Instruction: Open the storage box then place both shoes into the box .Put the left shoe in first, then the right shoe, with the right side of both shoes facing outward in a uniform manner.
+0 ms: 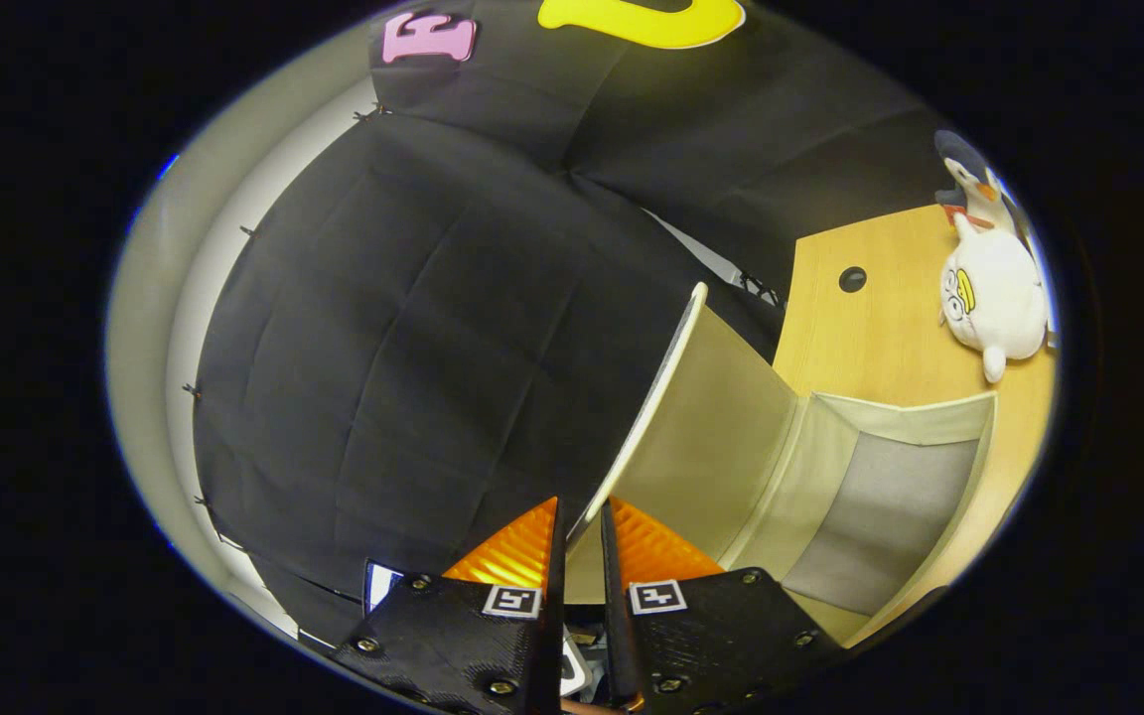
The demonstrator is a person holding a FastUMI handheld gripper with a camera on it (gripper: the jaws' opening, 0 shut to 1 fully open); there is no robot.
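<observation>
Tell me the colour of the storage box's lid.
Cream, seen in the gripper view: the lid stands raised, its edge between the tool fingers.

Box lid [643, 417] between fingers [532, 556]

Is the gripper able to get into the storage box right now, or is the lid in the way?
Probably yes. The gripper is nearly shut on the raised lid edge, which stands swung up, leaving the storage box interior open beyond the fingers.

dim booth, sharp focus, strong fisheye warping.
</observation>
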